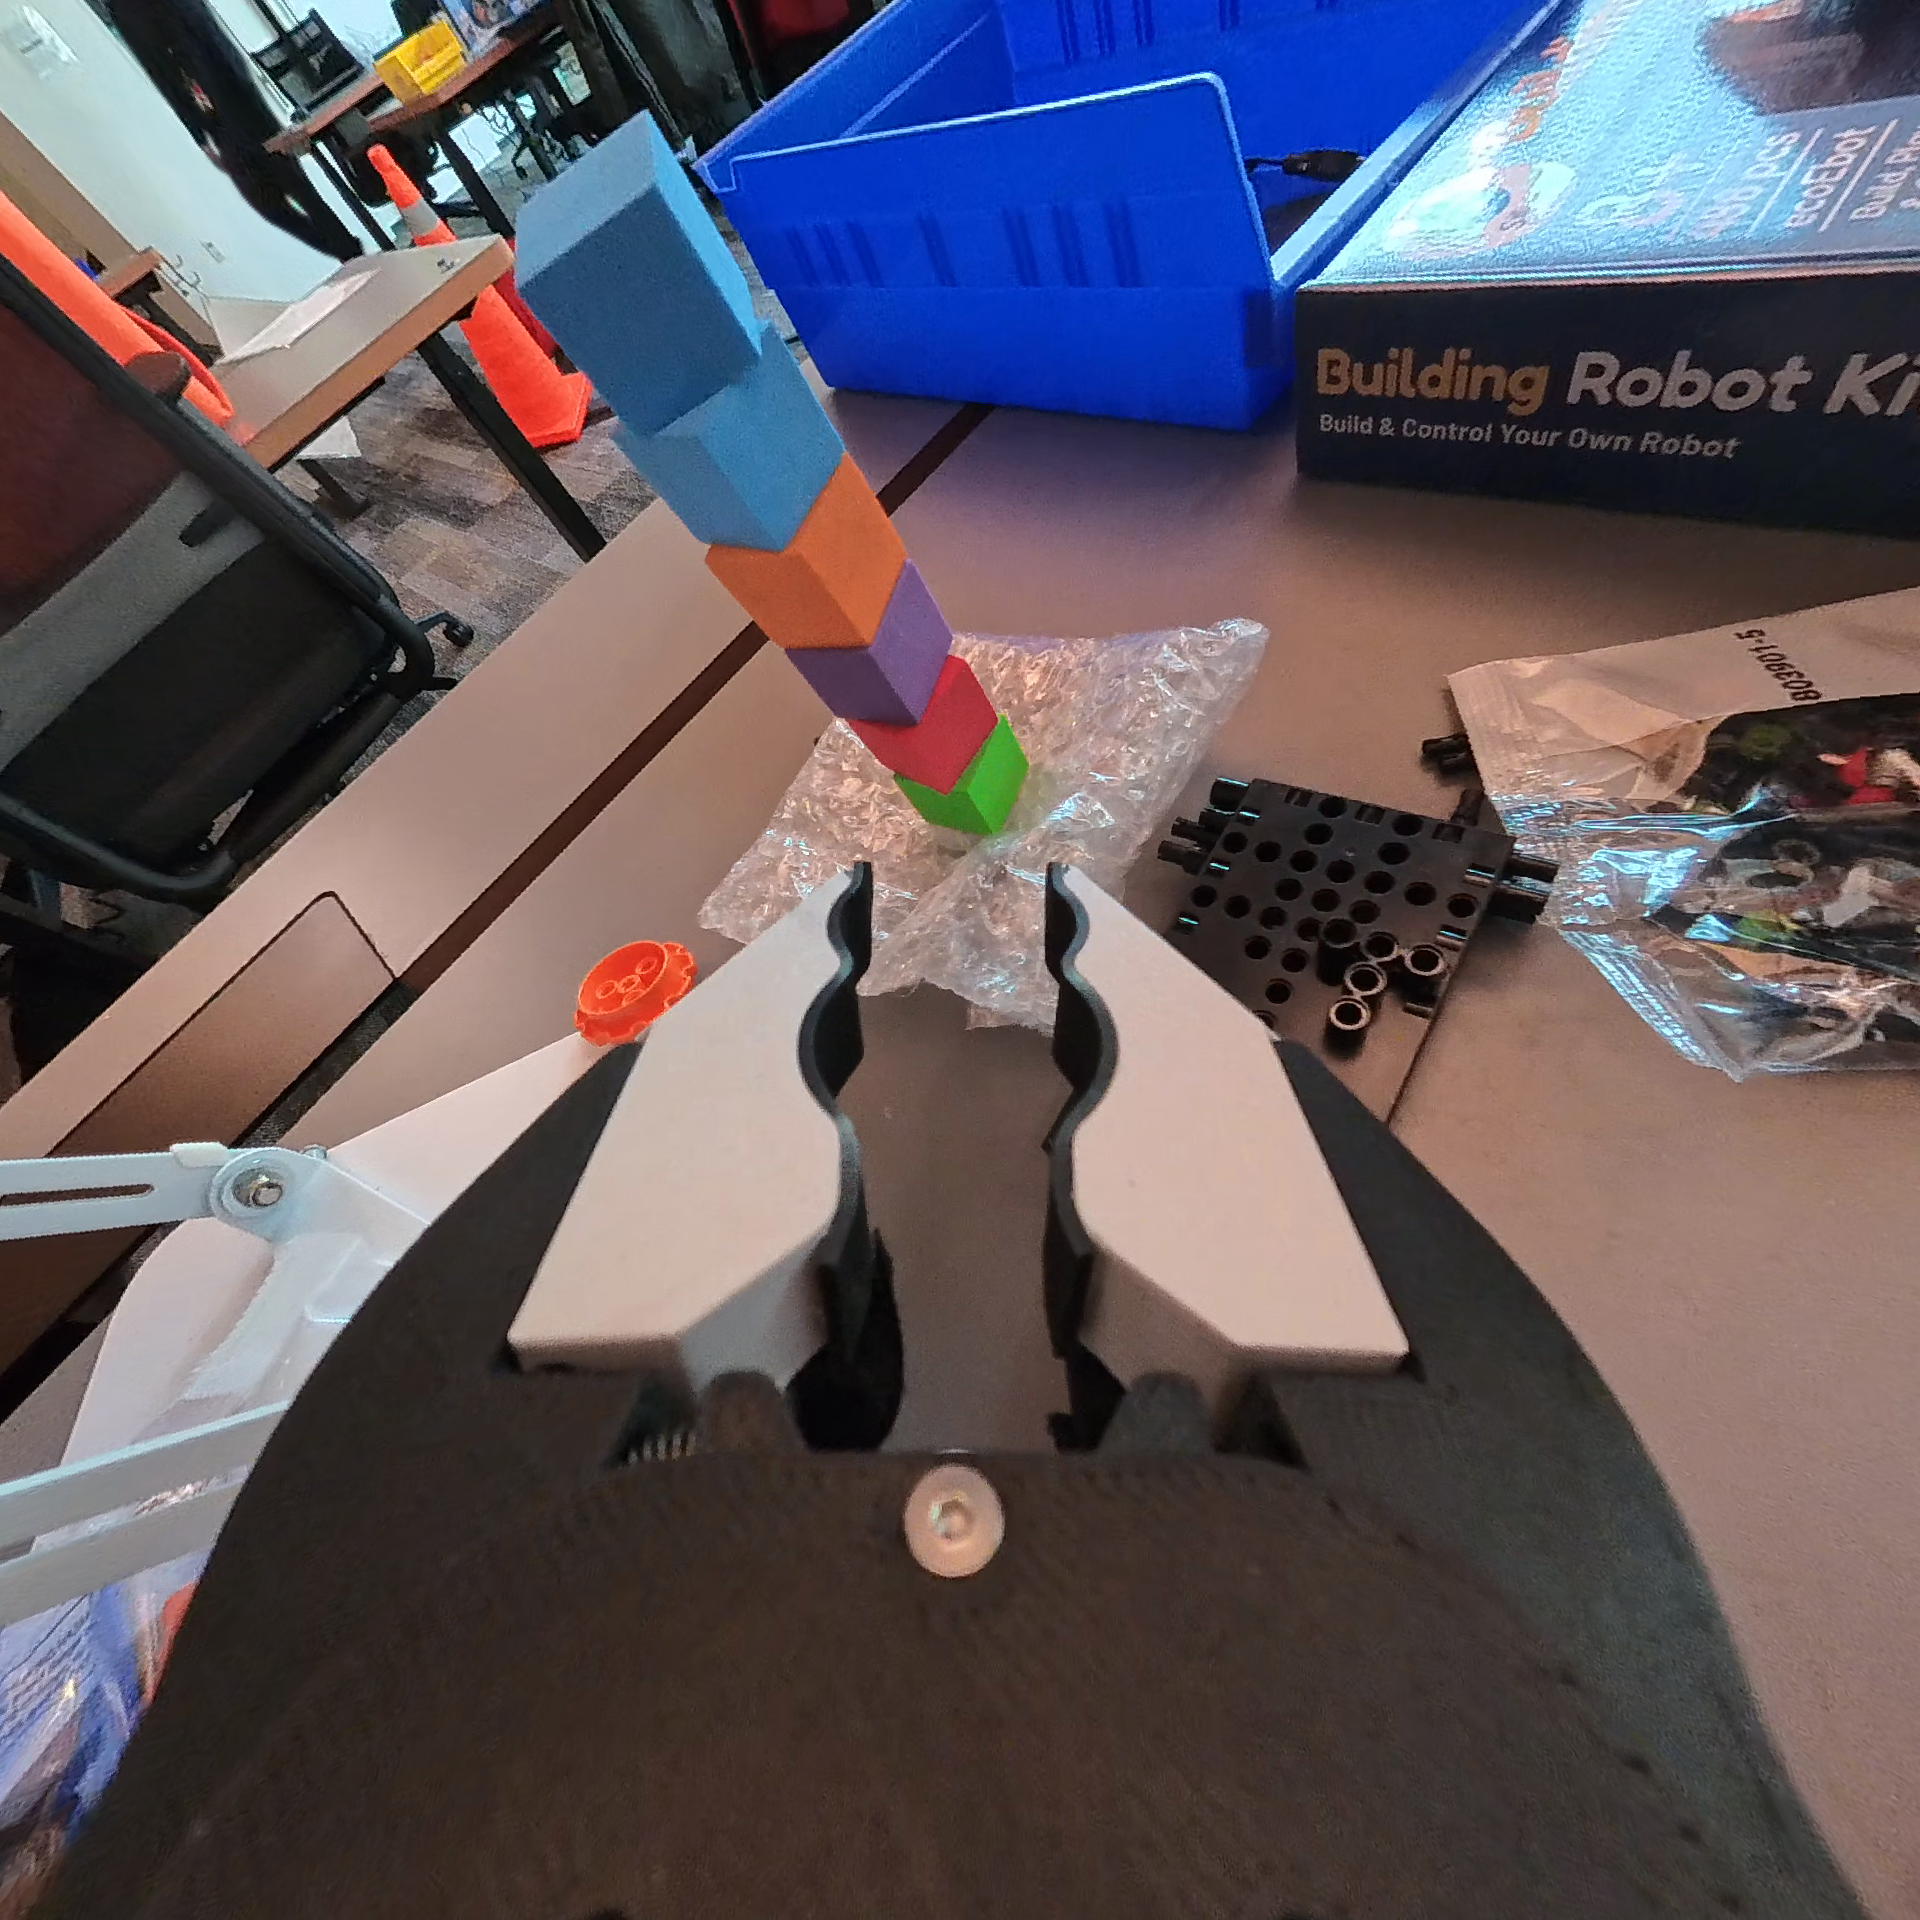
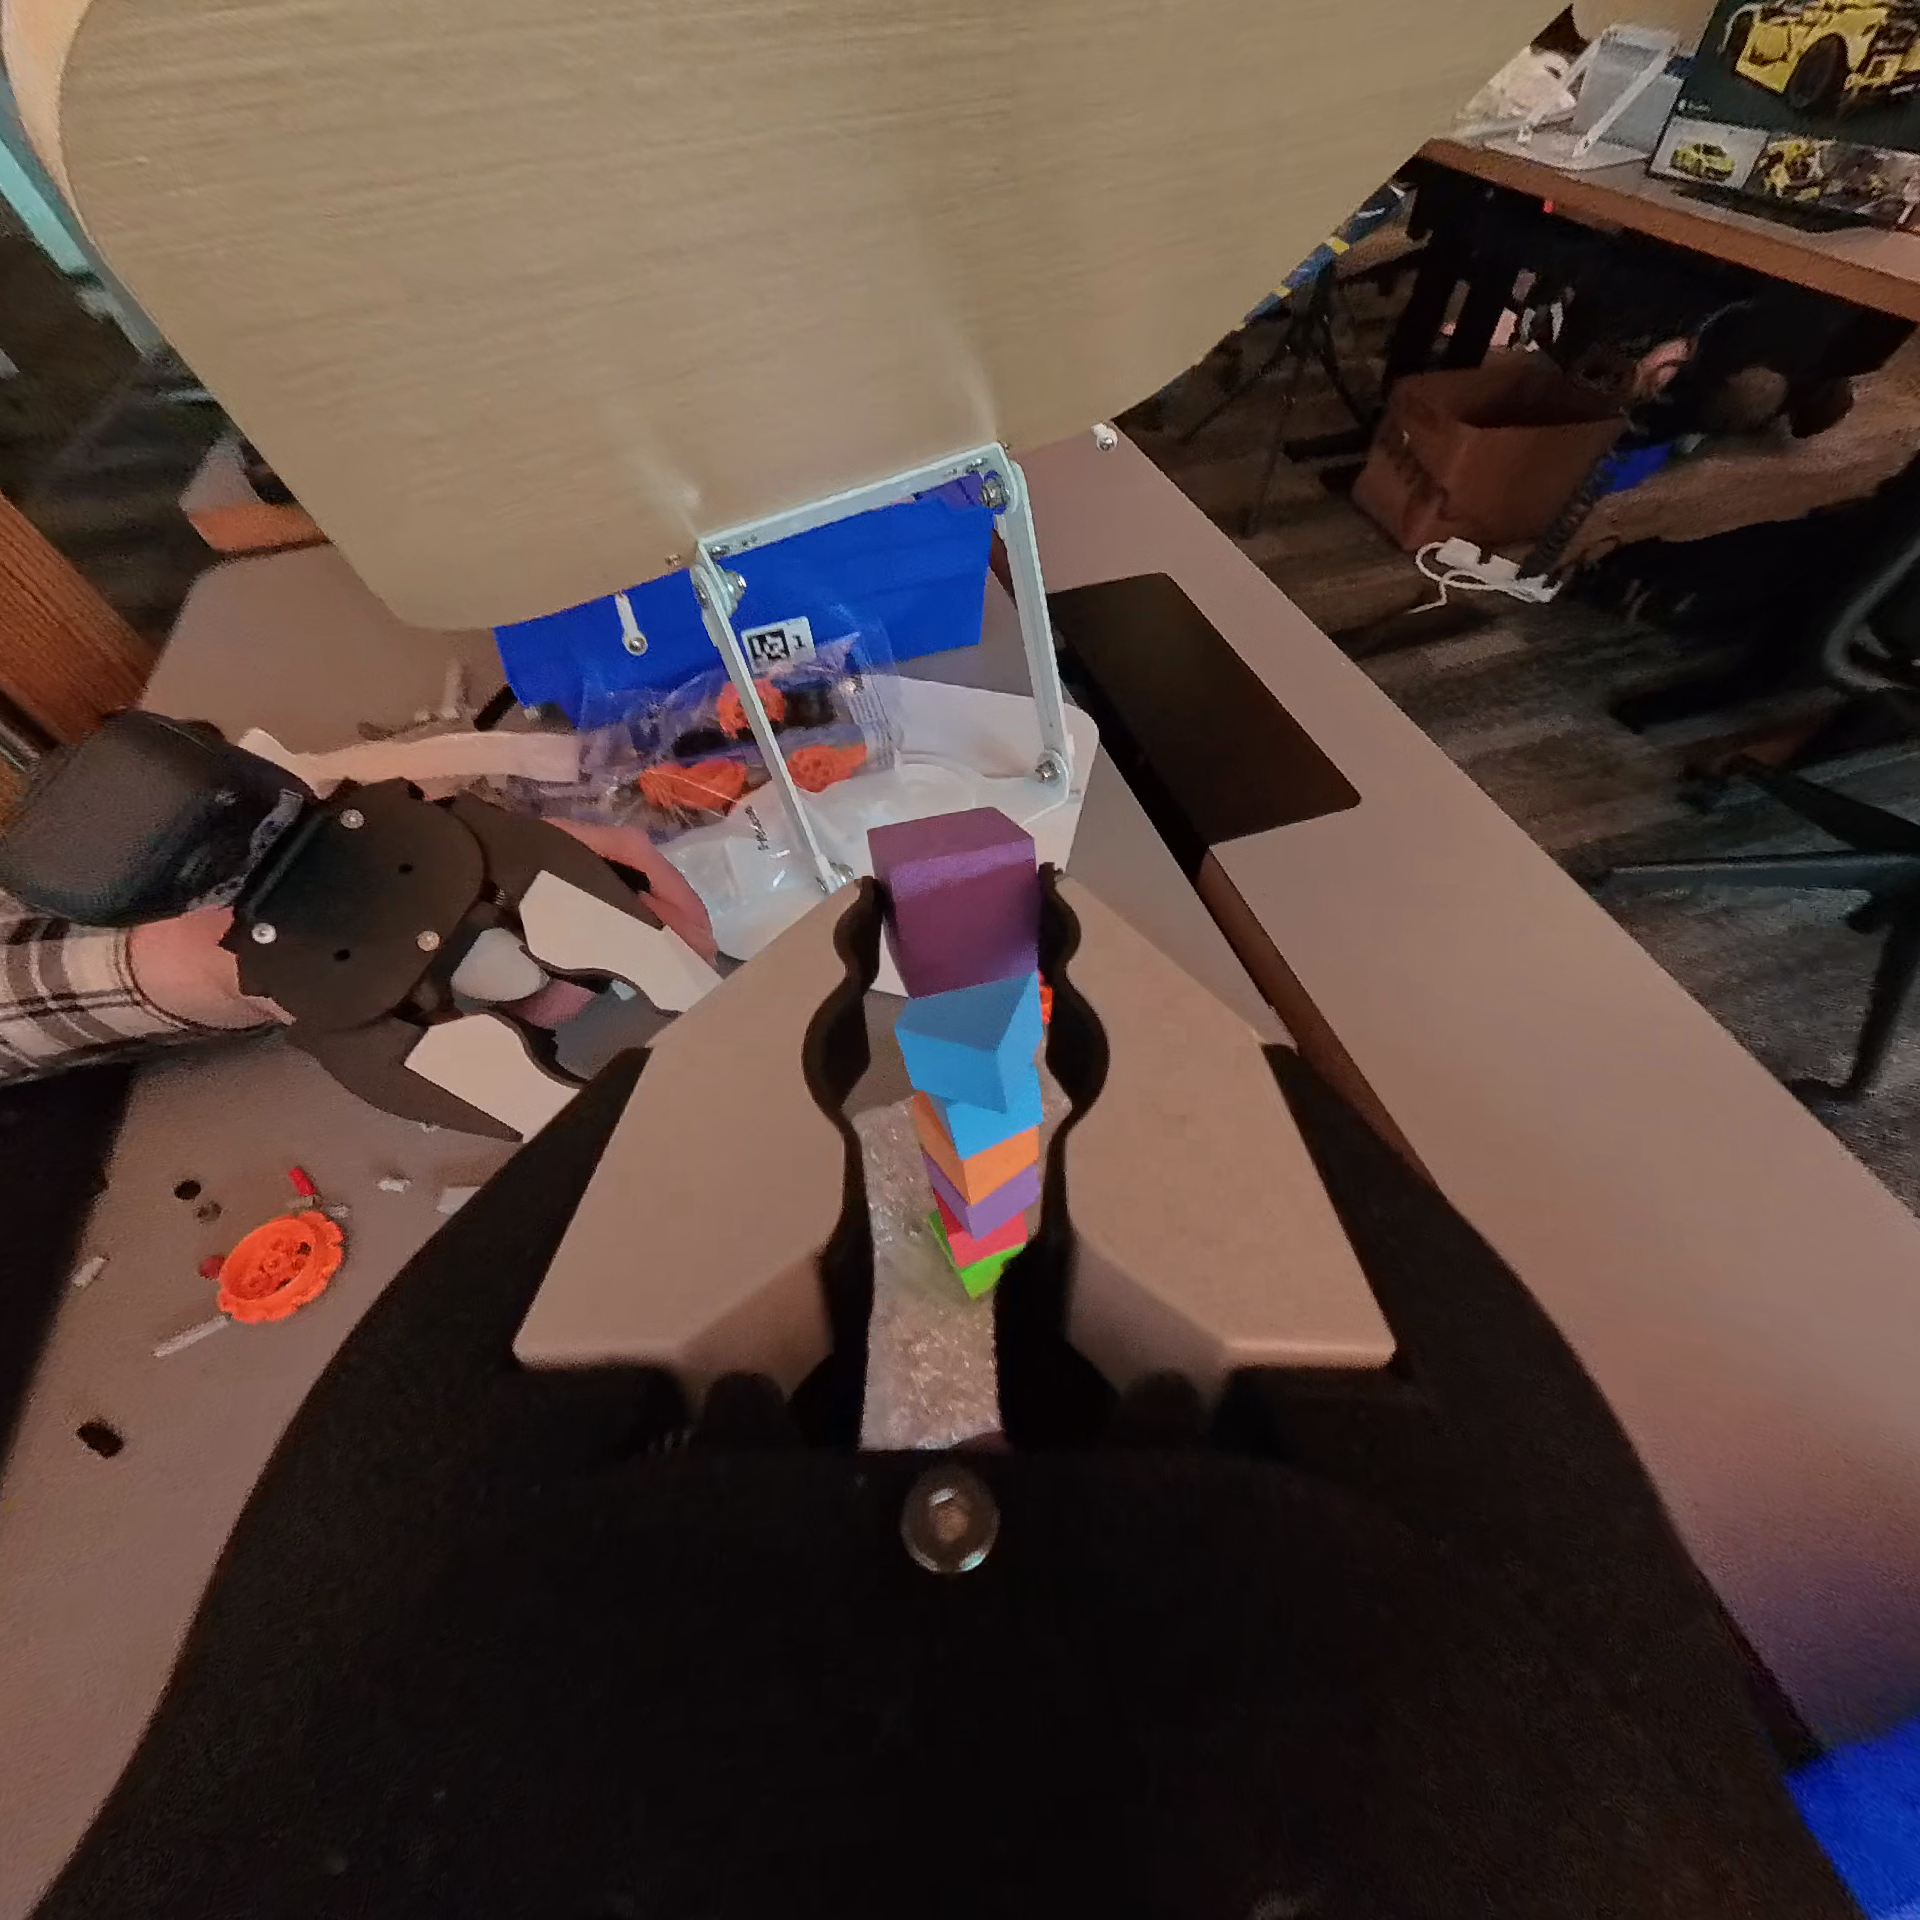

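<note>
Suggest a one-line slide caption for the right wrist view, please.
Right gripper holds a dark purple block above a six-block tower standing on bubble wrap.

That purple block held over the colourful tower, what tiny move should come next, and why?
Probably ease the right gripper straight down. It is shut on the purple block, which seems to hang above the tower's top blue block. The left gripper waits open, clear.

Both grippers, left (image 1: 956,899) and right (image 2: 956,904), have black bodies, pale wedge fingers, wavy black pads and a silver screw; a plaid sleeve (image 2: 73,997).
</note>
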`<action>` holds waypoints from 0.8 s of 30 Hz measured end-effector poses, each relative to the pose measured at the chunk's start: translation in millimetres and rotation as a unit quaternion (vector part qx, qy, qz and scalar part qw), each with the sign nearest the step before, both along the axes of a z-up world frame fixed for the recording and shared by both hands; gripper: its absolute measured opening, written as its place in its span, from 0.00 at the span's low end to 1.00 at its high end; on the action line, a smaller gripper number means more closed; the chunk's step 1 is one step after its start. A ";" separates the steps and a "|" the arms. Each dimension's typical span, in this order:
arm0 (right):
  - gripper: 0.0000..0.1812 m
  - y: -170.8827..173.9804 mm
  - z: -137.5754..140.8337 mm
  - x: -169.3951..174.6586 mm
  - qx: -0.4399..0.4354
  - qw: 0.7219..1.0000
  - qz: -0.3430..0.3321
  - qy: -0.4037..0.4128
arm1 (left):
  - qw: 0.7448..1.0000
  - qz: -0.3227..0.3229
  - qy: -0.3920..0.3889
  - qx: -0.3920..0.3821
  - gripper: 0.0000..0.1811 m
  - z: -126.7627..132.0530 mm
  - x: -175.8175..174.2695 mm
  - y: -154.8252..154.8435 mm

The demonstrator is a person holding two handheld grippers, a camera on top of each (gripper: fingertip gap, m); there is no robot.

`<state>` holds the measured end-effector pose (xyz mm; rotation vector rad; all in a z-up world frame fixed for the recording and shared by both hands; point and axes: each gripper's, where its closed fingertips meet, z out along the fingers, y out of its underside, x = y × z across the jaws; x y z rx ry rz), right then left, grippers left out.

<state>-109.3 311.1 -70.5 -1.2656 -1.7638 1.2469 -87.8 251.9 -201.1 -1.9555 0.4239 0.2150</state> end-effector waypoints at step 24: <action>0.16 1.3 -30.8 -2.5 -0.040 0.999 -0.004 0.036 | 1.000 0.002 0.000 -0.004 0.17 -2.5 -2.5 -0.1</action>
